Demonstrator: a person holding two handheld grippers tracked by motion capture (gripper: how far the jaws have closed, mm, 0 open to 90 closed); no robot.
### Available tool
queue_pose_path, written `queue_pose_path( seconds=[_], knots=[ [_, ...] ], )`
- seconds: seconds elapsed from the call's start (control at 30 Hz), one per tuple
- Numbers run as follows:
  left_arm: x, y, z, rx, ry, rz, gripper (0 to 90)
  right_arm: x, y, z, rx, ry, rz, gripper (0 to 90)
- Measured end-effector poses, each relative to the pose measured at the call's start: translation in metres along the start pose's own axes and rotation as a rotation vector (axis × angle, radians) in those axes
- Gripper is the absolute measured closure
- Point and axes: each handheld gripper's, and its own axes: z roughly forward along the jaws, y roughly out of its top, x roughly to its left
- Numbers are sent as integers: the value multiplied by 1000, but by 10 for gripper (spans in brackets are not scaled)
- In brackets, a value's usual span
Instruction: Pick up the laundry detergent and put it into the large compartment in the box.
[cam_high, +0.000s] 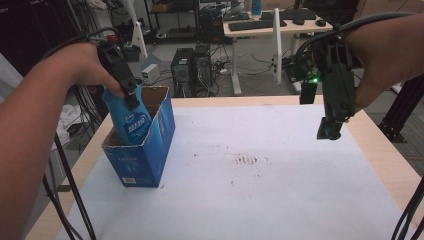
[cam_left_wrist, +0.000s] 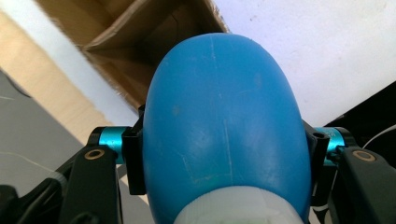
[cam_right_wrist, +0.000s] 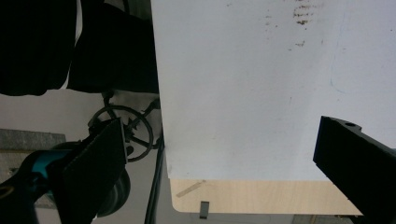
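A blue plastic bottle (cam_high: 126, 116) with a printed label hangs bottom-down, partly inside an open blue cardboard box (cam_high: 145, 155) at the table's left. My left gripper (cam_high: 127, 92) is shut on the bottle's upper part, pads pressed on both sides. In the left gripper view the bottle (cam_left_wrist: 224, 135) bulges between the jaws, with the box's brown inside (cam_left_wrist: 140, 42) beyond it. My right gripper (cam_high: 331, 127) hovers above the table's right side, jaws wide apart with nothing between them. In the right gripper view (cam_right_wrist: 219, 154) the white table cover lies beneath the jaws.
A white sheet (cam_high: 250, 190) covers the wooden table (cam_high: 385, 155), with a brownish smear (cam_high: 246, 160) near the middle. Cables hang at the left and right edges. Beyond the table stand computer towers (cam_high: 192, 67) and a desk with keyboards.
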Motion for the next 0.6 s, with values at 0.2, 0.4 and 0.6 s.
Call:
queue_pose_path(
  seconds=[0.2,0.4,0.6],
  knots=[
    [3,2,25,47,3,89,378,3,1,-1,10,0,4,18],
    [4,3,49,79,4,179,377,1,1,0,13,0,1,18],
    [7,0,68,71,1,229,377,0,2,3,10,2,4,18]
  ],
)
